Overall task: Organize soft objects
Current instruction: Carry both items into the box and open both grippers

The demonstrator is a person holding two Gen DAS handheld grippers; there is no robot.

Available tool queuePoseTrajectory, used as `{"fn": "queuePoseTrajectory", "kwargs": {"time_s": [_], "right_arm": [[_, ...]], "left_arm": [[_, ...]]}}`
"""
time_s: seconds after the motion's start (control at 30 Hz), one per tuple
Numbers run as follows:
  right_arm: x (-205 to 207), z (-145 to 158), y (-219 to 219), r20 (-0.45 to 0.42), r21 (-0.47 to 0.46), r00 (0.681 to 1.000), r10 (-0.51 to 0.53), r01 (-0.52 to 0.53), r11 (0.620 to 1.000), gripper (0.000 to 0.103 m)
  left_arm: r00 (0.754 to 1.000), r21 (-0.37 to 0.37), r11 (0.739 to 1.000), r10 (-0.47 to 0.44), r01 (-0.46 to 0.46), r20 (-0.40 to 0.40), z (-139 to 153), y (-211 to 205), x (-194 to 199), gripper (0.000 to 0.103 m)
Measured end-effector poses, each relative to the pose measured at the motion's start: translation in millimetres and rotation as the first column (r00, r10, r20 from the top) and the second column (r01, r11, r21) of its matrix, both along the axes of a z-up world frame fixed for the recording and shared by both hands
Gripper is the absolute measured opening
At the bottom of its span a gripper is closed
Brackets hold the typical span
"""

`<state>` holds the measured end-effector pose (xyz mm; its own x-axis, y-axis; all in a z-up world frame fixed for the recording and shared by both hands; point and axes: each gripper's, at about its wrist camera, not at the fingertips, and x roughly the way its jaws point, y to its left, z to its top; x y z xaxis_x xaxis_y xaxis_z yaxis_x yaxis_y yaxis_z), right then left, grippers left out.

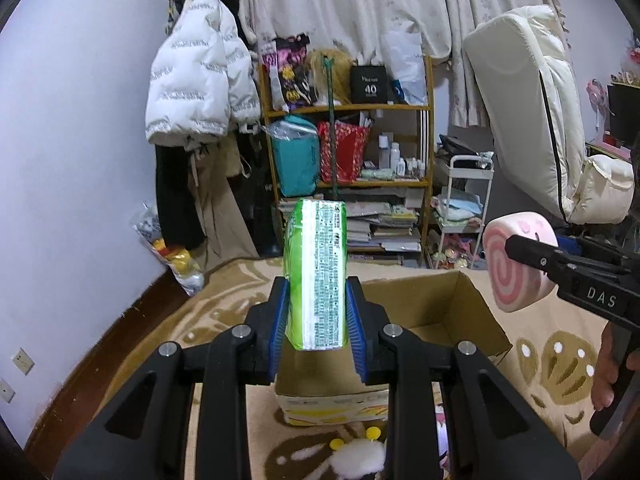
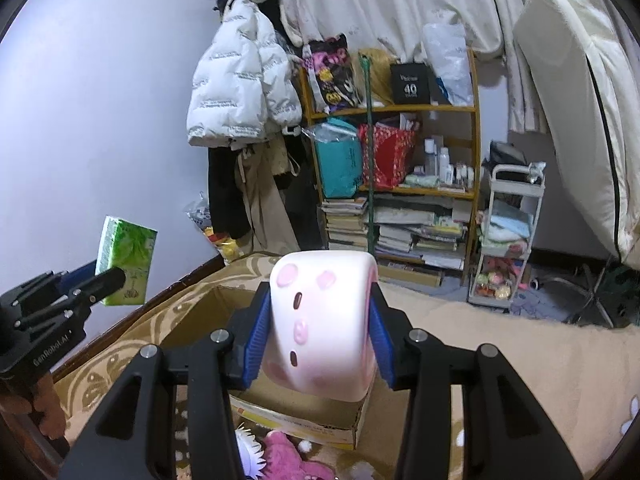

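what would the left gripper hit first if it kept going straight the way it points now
Probably the open cardboard box on the bed: the left gripper, shut on a green tissue pack, tilts slightly down over it. Depth is unclear, so it might pass over the far wall and reach the blanket beyond.

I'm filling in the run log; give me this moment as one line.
left hand-held gripper: shut on green tissue pack | right hand-held gripper: shut on pink swirl-roll cushion | both above open cardboard box
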<state>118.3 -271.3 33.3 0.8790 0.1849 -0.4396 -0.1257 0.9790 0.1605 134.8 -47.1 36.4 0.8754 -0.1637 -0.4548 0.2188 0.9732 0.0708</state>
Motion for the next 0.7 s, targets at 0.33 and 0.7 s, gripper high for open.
{"fn": "queuePoseTrajectory", "kwargs": {"time_s": [0.33,0.7], "right_arm": [[22.6,-44.5,4.7,-0.088,0.016,0.996,0.021,-0.02,1.0,0.049],[33.5,-76.1,12.7,-0.169,-0.011,0.985,0.035,-0.038,0.999,0.053]], "left_arm": [[0.994,-0.008,1.0,-0.01,0.009,-0.108,-36.5,-9.1,29.7,0.028],[0.973,0.02,0.999,0.052,-0.049,-0.224,-69.7,-6.2,42.6,0.047]]}}
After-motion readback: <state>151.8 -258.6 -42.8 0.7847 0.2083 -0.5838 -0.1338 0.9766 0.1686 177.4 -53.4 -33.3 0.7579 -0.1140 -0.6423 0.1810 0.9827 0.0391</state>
